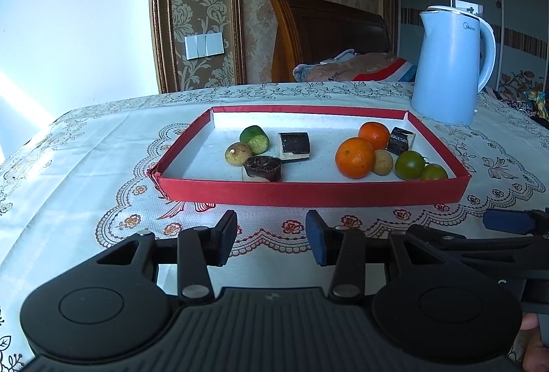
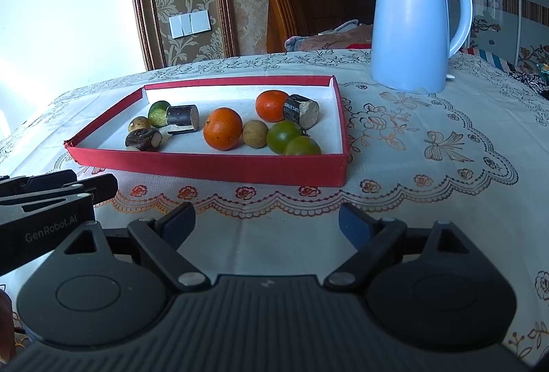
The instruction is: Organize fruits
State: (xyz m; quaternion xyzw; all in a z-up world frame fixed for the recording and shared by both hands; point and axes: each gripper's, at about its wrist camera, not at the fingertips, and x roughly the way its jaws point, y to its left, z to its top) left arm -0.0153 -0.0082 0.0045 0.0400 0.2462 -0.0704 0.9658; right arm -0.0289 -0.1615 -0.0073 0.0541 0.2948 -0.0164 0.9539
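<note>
Both claws hover empty over the near edge of the counter [image 2: 429, 234], short of the red tray [image 1: 308, 193]: the left claw [image 1: 271, 240] stands parted, the right claw [image 2: 266, 222] spread wider, and they sit just beside each other, so one could knock the other on a reach.

Inside the tray the fruits lie in two loose groups. Toward its left end, a small brown fruit [image 1: 237, 153] and a cut green fruit [image 1: 254, 139] touch two dark cut pieces [image 1: 295, 146]. Toward its right end, two oranges [image 1: 355, 157], a tan round fruit [image 1: 383, 162] and two green tomatoes [image 1: 410, 165] crowd against the near wall, with another dark cut piece [image 1: 399, 140] behind.

Round fruit packed this tightly is likely to roll when a neighbour is pinched, and wide fingers may nudge two at once. The tray looks light and shallow; a push against its wall could slide it on the tablecloth [image 2: 411, 138]. Farther back near the far right corner stands a blue kettle [image 2: 415, 28], which a high swing could clip.
</note>
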